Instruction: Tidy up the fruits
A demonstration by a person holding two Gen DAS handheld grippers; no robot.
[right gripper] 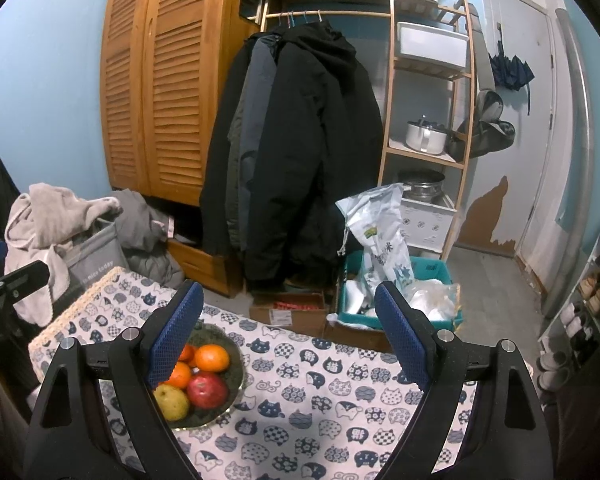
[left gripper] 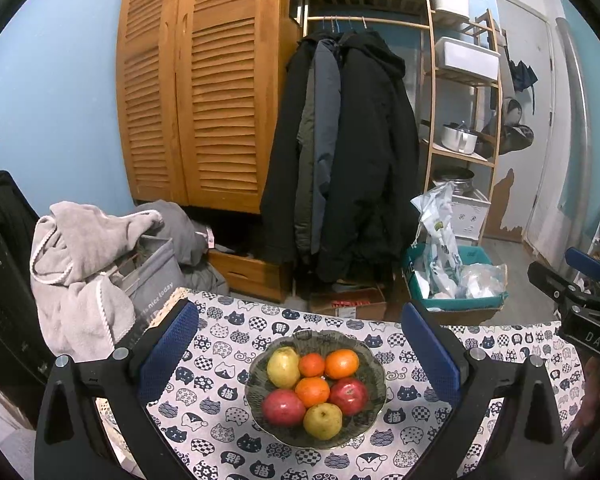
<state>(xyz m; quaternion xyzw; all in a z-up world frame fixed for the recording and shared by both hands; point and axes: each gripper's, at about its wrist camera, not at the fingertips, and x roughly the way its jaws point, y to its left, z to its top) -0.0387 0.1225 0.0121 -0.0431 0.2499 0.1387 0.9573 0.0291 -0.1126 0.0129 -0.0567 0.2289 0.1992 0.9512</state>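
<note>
A dark green scalloped plate (left gripper: 374,376) sits on the cat-print tablecloth (left gripper: 228,432). It holds two red apples (left gripper: 283,407), two yellow pears (left gripper: 283,367) and three oranges (left gripper: 341,363). My left gripper (left gripper: 300,352) hovers open above the plate, the fruit framed between its blue pads (left gripper: 168,348). The right gripper (right gripper: 290,332) is open and empty over the cloth to the right of the plate (right gripper: 236,392); its left finger hides part of the fruit. An apple (right gripper: 206,390), a pear (right gripper: 172,402) and an orange (right gripper: 212,358) show there.
The table's far edge (left gripper: 340,316) drops to a floor with a cardboard box (left gripper: 348,302) and a teal bin of bags (left gripper: 452,280). A grey laundry basket with clothes (left gripper: 100,272) stands at the left. Coats (left gripper: 340,160), a wooden wardrobe (left gripper: 196,80) and shelves (left gripper: 460,120) stand behind.
</note>
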